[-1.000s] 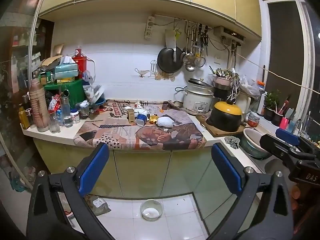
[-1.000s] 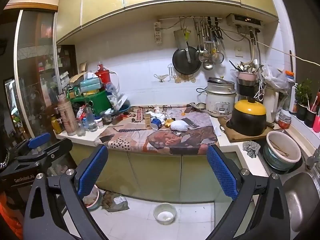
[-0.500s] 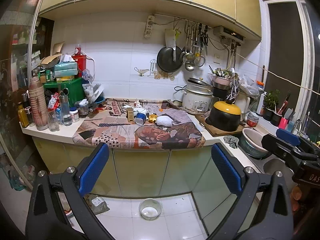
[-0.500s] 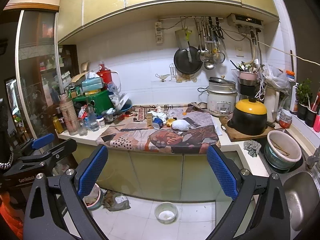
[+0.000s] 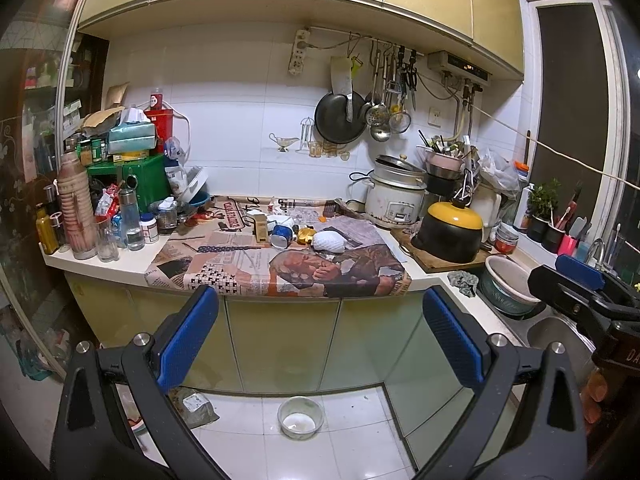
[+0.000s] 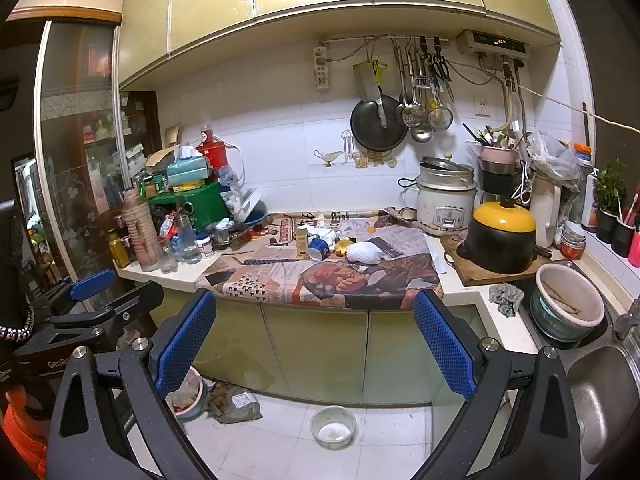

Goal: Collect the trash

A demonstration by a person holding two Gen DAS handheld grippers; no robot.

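Newspaper point(image 5: 280, 264) covers the middle of the counter. On it lie bits of trash: a white foam fruit net point(image 5: 329, 241) point(image 6: 363, 252), a tipped blue cup point(image 5: 281, 236) point(image 6: 319, 248), an orange peel point(image 5: 306, 235), crumpled white paper point(image 5: 280, 220) and a small carton point(image 5: 261, 229). My left gripper point(image 5: 320, 312) is open and empty, held well back from the counter at cabinet height. My right gripper point(image 6: 316, 316) is open and empty too, beside it on the right. Each gripper shows at the edge of the other's view.
Bottles, jars and a green box point(image 5: 136, 178) crowd the counter's left end. A rice cooker point(image 5: 394, 200), a yellow-lidded black pot point(image 5: 450, 232) and a basin point(image 5: 508, 284) stand right, near the sink point(image 6: 600, 392). A small bowl point(image 6: 333, 426), a bag point(image 6: 236, 402) and a bin point(image 6: 186, 394) sit on the floor.
Both grippers have drifted slightly; the counter sits a little lower and further left in the views. Both stay open and empty. Nothing on the counter has moved.
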